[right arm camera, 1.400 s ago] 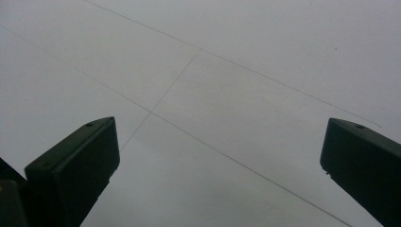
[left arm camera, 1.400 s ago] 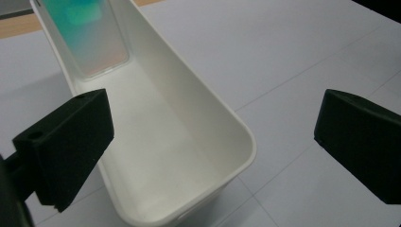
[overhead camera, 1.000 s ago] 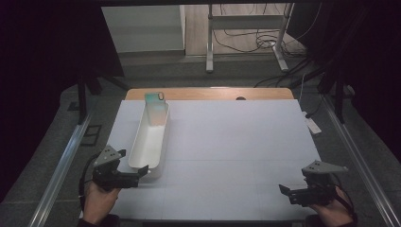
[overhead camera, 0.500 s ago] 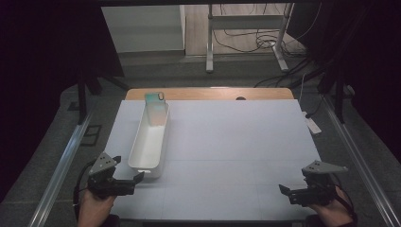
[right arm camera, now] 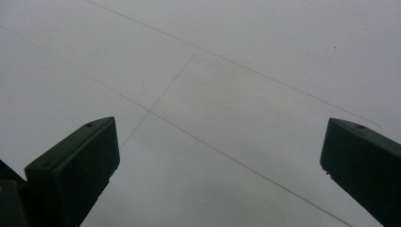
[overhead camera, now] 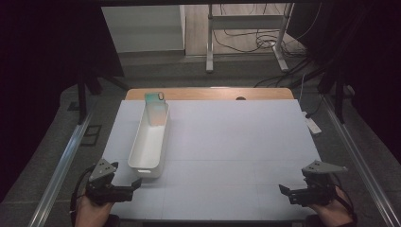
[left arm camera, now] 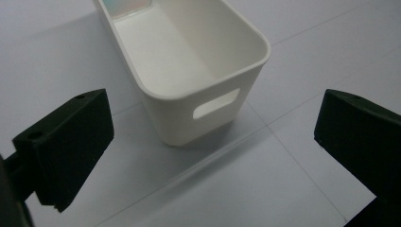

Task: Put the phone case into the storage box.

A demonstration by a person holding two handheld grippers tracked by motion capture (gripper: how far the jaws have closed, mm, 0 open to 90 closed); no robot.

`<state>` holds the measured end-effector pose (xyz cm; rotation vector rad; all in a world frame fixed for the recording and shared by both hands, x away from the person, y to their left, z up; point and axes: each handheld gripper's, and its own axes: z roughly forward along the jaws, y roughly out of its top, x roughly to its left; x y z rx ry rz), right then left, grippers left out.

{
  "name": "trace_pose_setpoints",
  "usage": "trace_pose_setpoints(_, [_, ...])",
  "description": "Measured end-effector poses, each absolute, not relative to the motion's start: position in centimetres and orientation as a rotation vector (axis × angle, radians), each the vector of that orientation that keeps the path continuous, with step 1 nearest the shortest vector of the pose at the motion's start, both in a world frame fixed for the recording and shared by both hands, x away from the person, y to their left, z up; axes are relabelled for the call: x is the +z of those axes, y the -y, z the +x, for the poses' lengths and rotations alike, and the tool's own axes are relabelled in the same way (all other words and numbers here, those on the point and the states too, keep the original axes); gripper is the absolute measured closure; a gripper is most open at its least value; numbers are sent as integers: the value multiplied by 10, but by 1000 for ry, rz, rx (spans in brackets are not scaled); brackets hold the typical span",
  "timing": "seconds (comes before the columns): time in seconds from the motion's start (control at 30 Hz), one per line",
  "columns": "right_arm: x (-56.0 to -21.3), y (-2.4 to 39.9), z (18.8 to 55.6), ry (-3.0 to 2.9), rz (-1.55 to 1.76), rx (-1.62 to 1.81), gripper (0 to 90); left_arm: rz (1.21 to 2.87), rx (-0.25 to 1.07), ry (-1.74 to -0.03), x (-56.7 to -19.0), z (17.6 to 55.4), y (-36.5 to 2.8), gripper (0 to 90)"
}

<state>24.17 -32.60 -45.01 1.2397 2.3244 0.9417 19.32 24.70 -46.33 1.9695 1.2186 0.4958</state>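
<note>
Phone-like teal slab [overhead camera: 155,98] is sitting in the long white plastic bin [overhead camera: 150,142]; both grippers' fingers are gaping wide, holding nothing, left gripper [overhead camera: 134,184] sitting near the bin, likely finished.

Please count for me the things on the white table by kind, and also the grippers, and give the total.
White bin: 1
Phone with teal case, leaning in the bin's far end: 1
Grippers: 2, left gripper and right gripper, both open
Total: 4
</note>
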Motion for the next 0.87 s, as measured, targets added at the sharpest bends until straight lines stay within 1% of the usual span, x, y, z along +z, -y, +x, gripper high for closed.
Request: trace_pose_setpoints(0.87, [-450, 325, 242, -2331, 1234, 931, 0, 2016, 487, -1293, -471, 191, -248, 0])
